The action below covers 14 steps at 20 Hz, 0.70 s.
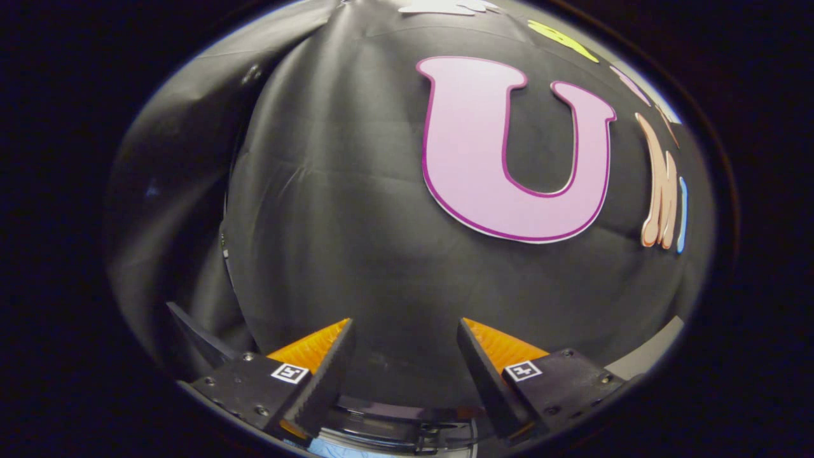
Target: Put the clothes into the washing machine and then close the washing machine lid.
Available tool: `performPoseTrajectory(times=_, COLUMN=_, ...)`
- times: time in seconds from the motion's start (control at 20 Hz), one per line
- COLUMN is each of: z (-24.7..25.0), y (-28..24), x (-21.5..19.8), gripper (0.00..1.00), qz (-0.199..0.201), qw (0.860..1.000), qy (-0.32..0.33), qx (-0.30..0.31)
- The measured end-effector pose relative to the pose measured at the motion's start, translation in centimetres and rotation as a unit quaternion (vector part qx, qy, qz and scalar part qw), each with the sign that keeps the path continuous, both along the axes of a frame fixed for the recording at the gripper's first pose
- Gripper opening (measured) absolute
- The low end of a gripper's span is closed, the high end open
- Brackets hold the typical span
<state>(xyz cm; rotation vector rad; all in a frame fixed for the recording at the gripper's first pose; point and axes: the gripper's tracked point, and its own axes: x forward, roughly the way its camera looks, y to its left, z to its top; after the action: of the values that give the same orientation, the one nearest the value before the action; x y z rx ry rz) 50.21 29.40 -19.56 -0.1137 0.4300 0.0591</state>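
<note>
The claw [404,331] points at the black cloth wall [356,210] of the booth, its two fingers [324,369] spread well apart with nothing between them. Below and between the fingers, close under the camera, a small part of the washing machine [394,423] shows: a dark, curved, glossy rim, with a sliver of white casing under it. Whether its lid is up or down cannot be told from this little strip. At the very bottom, just under the left finger, lies one small patch of pale blue [334,450]; it may be cloth, but it is too small to be sure. Beyond the right finger a narrow pale grey strip [648,359] runs along the foot of the wall. One machine, one pale blue patch, two fingers.
</note>
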Motion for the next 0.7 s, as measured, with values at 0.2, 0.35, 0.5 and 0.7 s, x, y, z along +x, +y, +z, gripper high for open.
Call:
performPoseTrajectory(times=0.2, z=-1.4, y=0.0, x=-0.1, gripper=0.95, qz=-0.021, qw=0.996, qy=0.038, qx=0.077)
performPoseTrajectory(times=0.35, z=-1.6, y=0.0, x=-0.3, gripper=0.95, qz=-0.014, qw=0.996, qy=0.03, qx=0.078)
performPoseTrajectory(times=0.5, z=-1.7, y=0.2, x=-0.1, gripper=0.96, qz=-0.013, qw=0.996, qy=0.033, qx=0.078)
performPoseTrajectory(times=0.7, z=-1.6, y=0.3, x=-0.2, gripper=0.97, qz=-0.009, qw=0.996, qy=0.037, qx=0.078)
